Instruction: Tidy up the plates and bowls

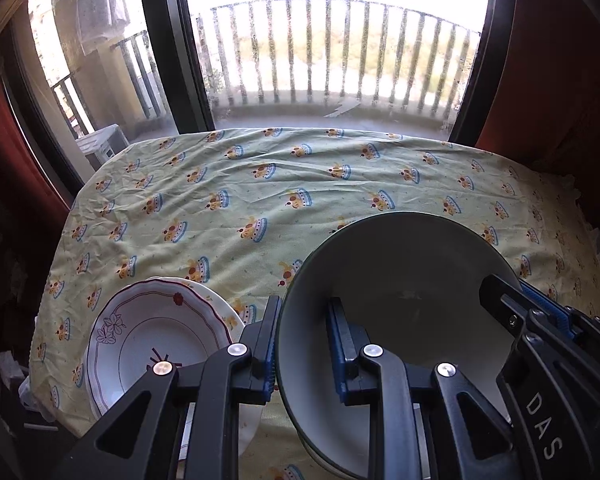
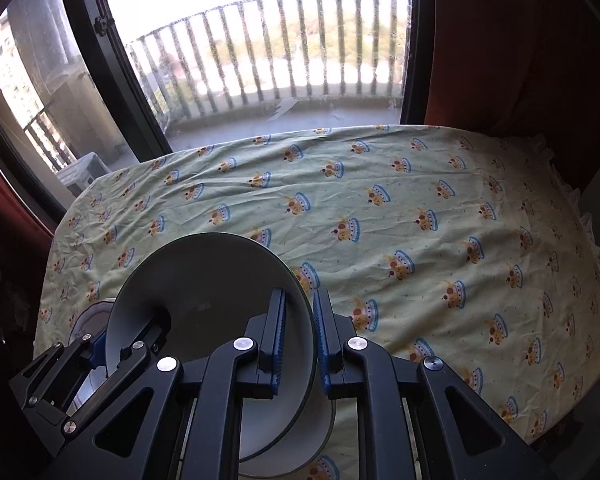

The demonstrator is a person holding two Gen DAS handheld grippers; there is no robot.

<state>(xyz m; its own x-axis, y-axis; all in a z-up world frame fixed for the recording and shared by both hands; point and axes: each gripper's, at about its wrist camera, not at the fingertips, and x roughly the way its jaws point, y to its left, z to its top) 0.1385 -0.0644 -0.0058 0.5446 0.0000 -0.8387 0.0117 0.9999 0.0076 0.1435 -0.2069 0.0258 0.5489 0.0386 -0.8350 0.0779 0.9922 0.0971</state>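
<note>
Left wrist view: both grippers, left gripper [image 1: 302, 344] and right gripper [image 2: 300, 340], clamp the grey bowl [image 1: 400, 276] rim, unplaced; patterned plates [image 1: 156, 328] stacked lower left

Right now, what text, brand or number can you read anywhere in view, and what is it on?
"DAS": white letters on the black body of the right gripper, seen from the left wrist.
No other text is visible; the plates, bowl and tablecloth carry only patterns.
</note>
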